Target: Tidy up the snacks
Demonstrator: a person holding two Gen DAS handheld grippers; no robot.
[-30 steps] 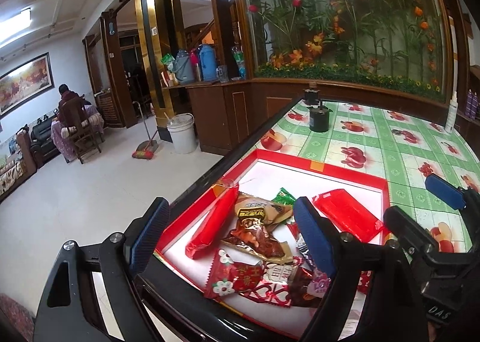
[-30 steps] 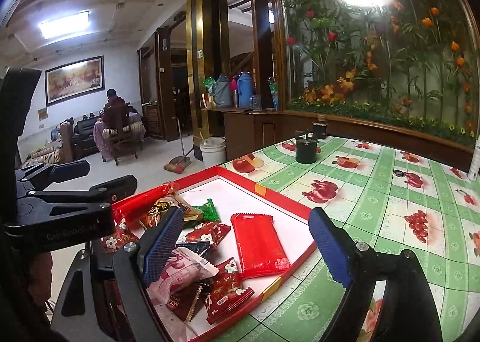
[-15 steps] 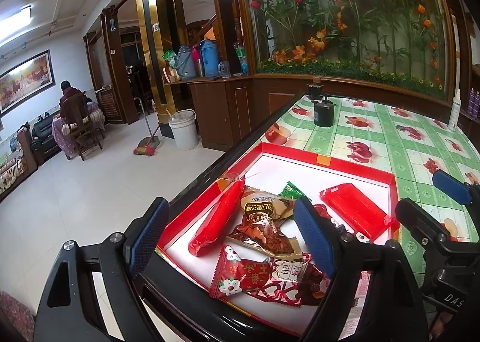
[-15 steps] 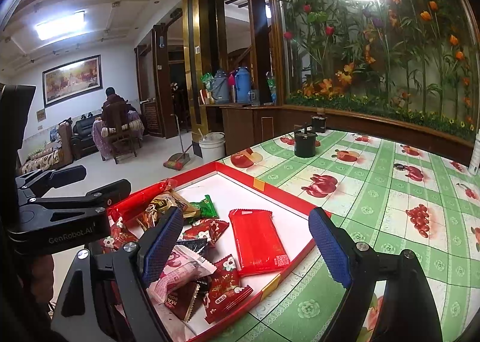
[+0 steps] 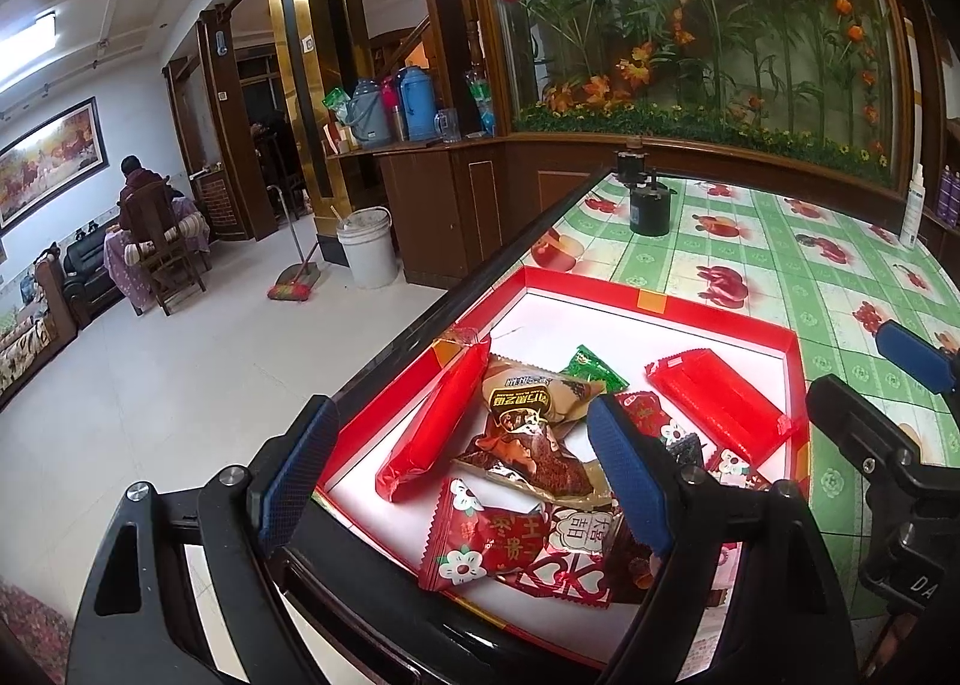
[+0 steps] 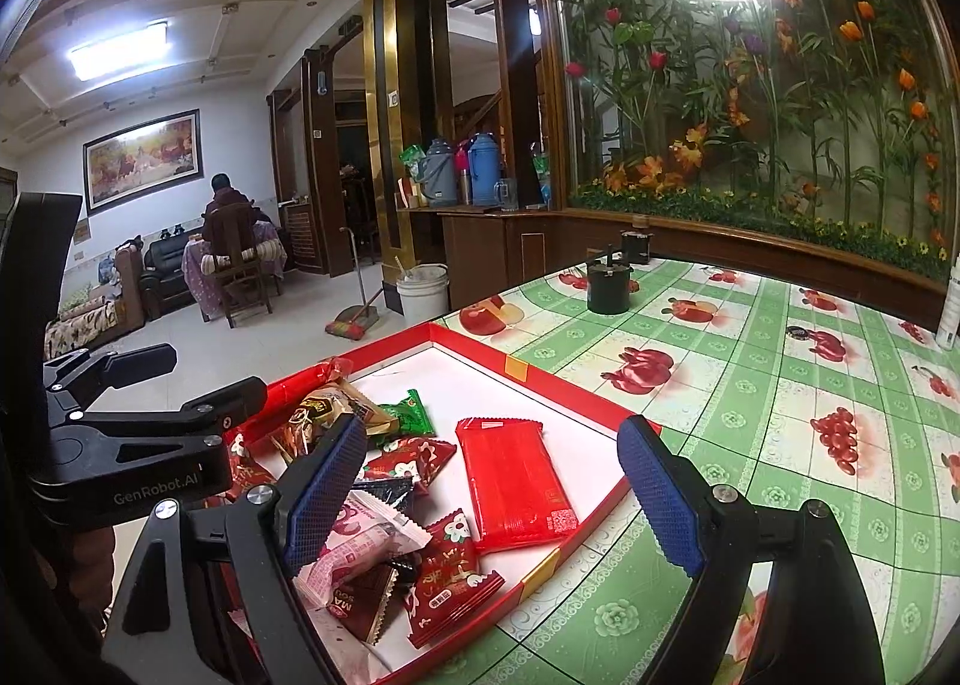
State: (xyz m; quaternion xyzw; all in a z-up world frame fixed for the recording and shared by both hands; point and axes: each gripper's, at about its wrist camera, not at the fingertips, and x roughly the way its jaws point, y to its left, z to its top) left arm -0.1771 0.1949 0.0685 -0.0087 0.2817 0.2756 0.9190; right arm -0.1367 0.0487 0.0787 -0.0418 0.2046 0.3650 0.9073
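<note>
A shallow red tray [image 5: 654, 298] with a white floor lies at the table's near corner, its far rim [image 6: 540, 376] also in the right wrist view. Several wrapped snacks are piled at its near end: a long red tube pack [image 5: 432, 424], a brown and gold packet [image 5: 534, 394], a small green packet [image 5: 594, 370], and red flowered packets [image 5: 486, 541]. A flat red pack [image 6: 516, 484] lies apart from them. My left gripper [image 5: 462, 481] hovers open above the pile, holding nothing. My right gripper [image 6: 492, 496] hangs open over the flat red pack, empty.
The table wears a green cloth printed with fruit [image 6: 780, 385]. A black pot [image 6: 609, 289] stands at its far end and a white bottle [image 5: 912, 217] at the far right. Beyond the table's left edge lies open floor with a white bucket [image 5: 369, 247], a broom, and a seated person [image 5: 147, 205].
The tray and snacks have slid slightly up and right in the left wrist view, as that gripper shifted a little. Both grippers stay open, and the right wrist view is nearly unchanged.
</note>
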